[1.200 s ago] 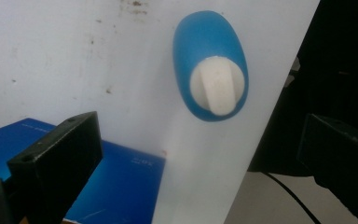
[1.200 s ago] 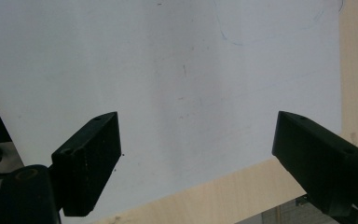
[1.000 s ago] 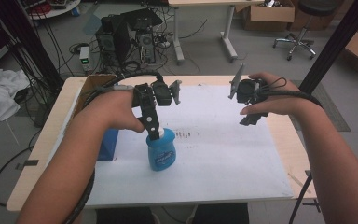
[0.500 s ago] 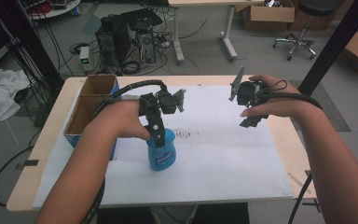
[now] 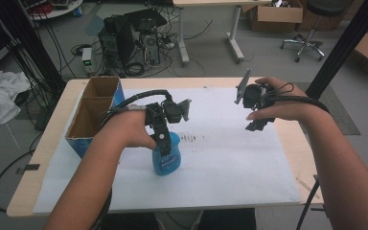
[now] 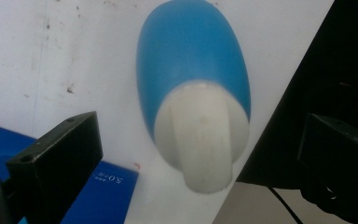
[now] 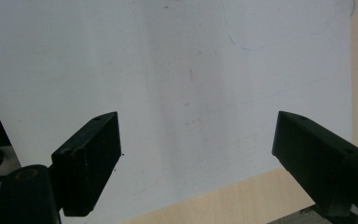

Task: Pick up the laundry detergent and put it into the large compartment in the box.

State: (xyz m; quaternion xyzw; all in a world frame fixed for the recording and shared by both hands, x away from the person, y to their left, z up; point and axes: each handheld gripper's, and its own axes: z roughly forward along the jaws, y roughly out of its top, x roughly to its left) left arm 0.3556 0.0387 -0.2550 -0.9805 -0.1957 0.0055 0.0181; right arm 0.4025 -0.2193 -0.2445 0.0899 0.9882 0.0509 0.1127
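The left tool [image 6: 200, 154] was spread wide around the blue bottle [image 6: 193, 79]; an off-centre closing could have toppled it.

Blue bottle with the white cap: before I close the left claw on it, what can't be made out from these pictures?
- Blue plastic bottle with white cap: its label text is too small and blurred in the high view; the left claw covers its top there.
- Bottle base: hidden behind its own body in the left claw view.
- Open cardboard box with blue sides: the inside is in shadow in the high view.
- Right claw: its view takes in the white paper sheet, not the bottle.
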